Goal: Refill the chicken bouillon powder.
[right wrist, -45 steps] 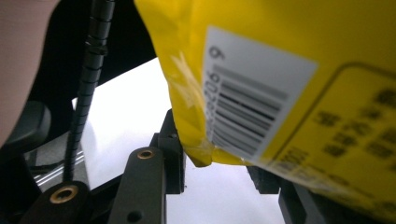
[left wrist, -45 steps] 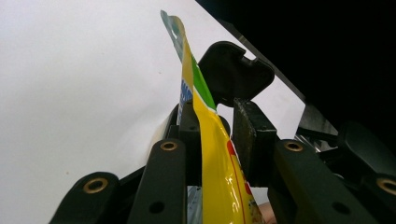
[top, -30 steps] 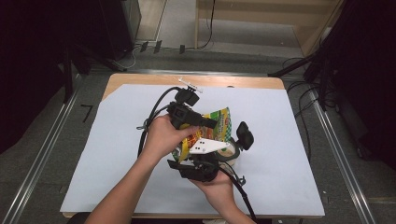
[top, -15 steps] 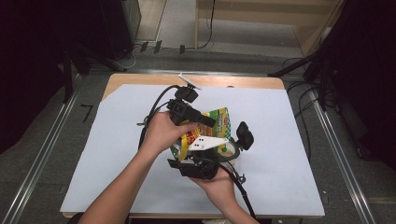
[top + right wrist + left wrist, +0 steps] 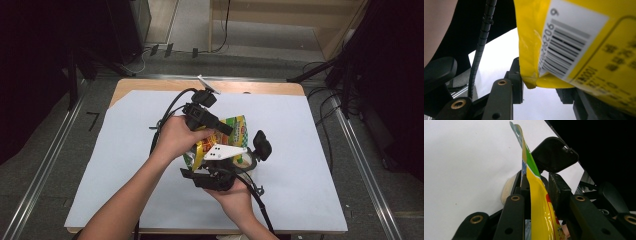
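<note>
A yellow and green snack bag (image 5: 234, 131) is held above the white table cover (image 5: 310, 150) between both grippers. My left gripper (image 5: 225, 131) comes in from the upper left, and in the left gripper view (image 5: 536, 192) it is shut on the bag's (image 5: 535, 195) thin edge. My right gripper (image 5: 227, 159), with its grey plate on top, reaches up from below. In the right gripper view (image 5: 541, 87) the bag's lower corner with the barcode (image 5: 564, 42) sits between its jaws, which are shut on it.
A pale round container (image 5: 246, 160) sits on the cover just under the bag, partly hidden. The wooden table edge (image 5: 260, 87) runs along the back. Metal rails (image 5: 360, 150) flank the table. Cables (image 5: 165, 120) trail from both grippers.
</note>
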A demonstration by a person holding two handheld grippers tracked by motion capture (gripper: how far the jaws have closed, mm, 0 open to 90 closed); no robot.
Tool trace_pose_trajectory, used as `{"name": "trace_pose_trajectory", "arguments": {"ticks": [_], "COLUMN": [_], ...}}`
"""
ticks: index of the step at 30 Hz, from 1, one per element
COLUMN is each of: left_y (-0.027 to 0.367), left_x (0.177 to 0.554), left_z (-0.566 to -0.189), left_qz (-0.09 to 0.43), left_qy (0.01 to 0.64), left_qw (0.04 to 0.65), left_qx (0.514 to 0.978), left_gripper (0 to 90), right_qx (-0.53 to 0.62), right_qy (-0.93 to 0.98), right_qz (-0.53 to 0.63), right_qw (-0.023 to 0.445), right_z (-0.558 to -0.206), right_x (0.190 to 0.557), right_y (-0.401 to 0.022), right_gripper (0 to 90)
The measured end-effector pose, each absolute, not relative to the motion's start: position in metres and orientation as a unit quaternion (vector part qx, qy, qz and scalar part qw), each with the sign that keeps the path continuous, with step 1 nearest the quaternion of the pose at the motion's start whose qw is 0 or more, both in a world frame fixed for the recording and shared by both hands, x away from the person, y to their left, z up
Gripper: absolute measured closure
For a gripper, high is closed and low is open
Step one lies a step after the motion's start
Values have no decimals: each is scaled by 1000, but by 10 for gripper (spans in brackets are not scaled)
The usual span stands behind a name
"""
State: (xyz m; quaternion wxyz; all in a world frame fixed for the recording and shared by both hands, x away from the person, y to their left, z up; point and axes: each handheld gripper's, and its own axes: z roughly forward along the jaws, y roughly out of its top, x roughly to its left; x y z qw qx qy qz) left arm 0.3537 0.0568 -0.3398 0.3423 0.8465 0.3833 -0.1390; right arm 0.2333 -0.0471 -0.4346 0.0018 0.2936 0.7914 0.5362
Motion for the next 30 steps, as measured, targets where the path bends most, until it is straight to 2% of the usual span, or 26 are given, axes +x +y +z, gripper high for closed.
{"name": "trace_pose_trajectory", "arguments": {"ticks": [30], "left_y": [60], "left_x": [352], "left_z": [-341], "left_qz": [-135], "left_qy": [379], "left_qw": [354], "left_qx": [844], "left_gripper": [754], "right_qx": [287], "right_qy": [799], "right_qz": [529], "right_qw": [19], "right_z": [-436], "right_x": [233], "right_y": [-46], "right_gripper": [645]}}
